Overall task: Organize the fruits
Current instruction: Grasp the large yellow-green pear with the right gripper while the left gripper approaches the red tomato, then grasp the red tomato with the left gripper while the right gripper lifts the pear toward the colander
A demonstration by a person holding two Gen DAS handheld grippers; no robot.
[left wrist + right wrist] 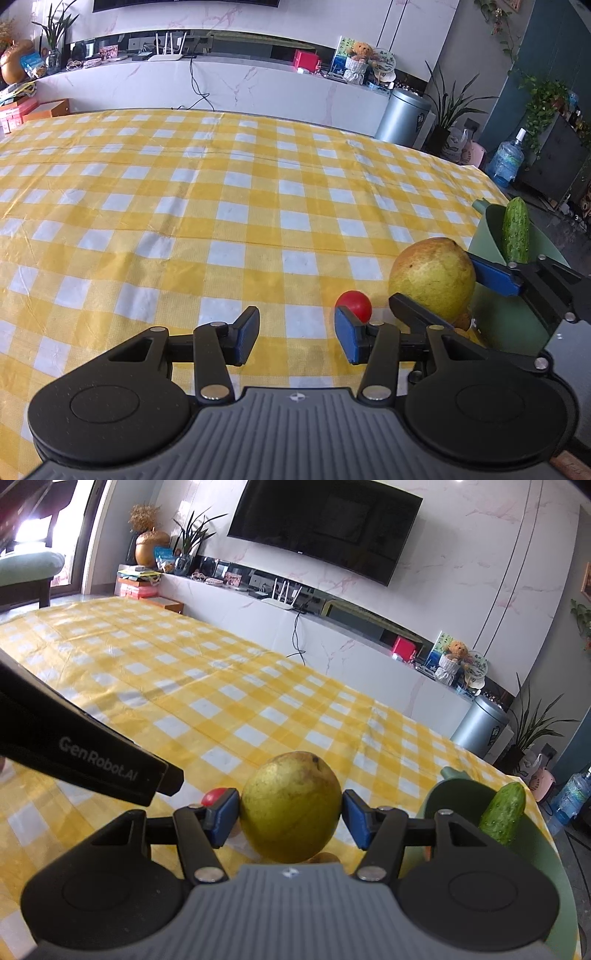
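A large yellow-green pear [290, 814] sits between the blue pads of my right gripper [290, 818], which press on both its sides. In the left wrist view the same pear [432, 280] hangs at the right, just left of a green bowl [487, 221]. My left gripper [297, 326] stands open over the checked cloth with nothing between its fingers. A small red tomato [354, 303] lies on the cloth just beyond its right fingertip. A cucumber [516, 229] leans upright in the bowl.
A yellow-and-white checked tablecloth [221, 206] covers the table. The green bowl [454, 790] with the cucumber [504, 814] stands at the table's right edge. A small brownish fruit [325, 858] shows under the pear. The left tool's black body [92, 760] crosses the right wrist view.
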